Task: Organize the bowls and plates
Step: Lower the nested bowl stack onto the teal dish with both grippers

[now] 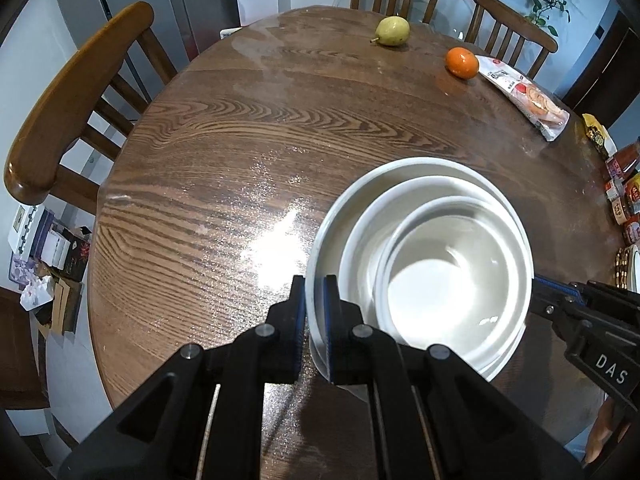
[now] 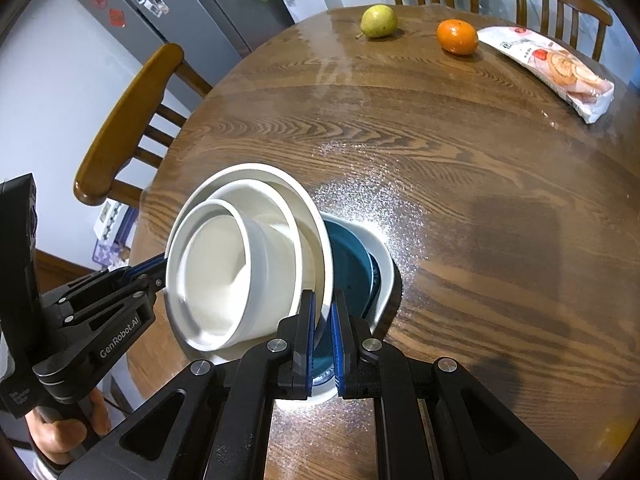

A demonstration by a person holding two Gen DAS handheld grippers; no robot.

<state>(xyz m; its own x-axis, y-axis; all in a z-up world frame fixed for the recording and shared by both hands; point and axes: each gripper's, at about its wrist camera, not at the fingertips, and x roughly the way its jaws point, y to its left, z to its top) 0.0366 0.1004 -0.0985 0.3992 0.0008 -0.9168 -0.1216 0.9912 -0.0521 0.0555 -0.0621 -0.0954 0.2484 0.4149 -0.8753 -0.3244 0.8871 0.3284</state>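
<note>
The left gripper (image 1: 315, 320) pinches the near rim of the outermost of three nested white bowls (image 1: 420, 256). The right gripper (image 2: 323, 344) pinches the opposite rim. The stack opens upward, tilted toward the left gripper, above a teal plate (image 2: 350, 256) on a white plate (image 2: 388, 268) on the round wooden counter (image 2: 460, 168). "GenRobot.AI" and "DAS" mark the grippers. Beyond lie a pear (image 2: 379, 20), an orange (image 2: 457, 37) and a snack packet (image 2: 548, 68).
</note>
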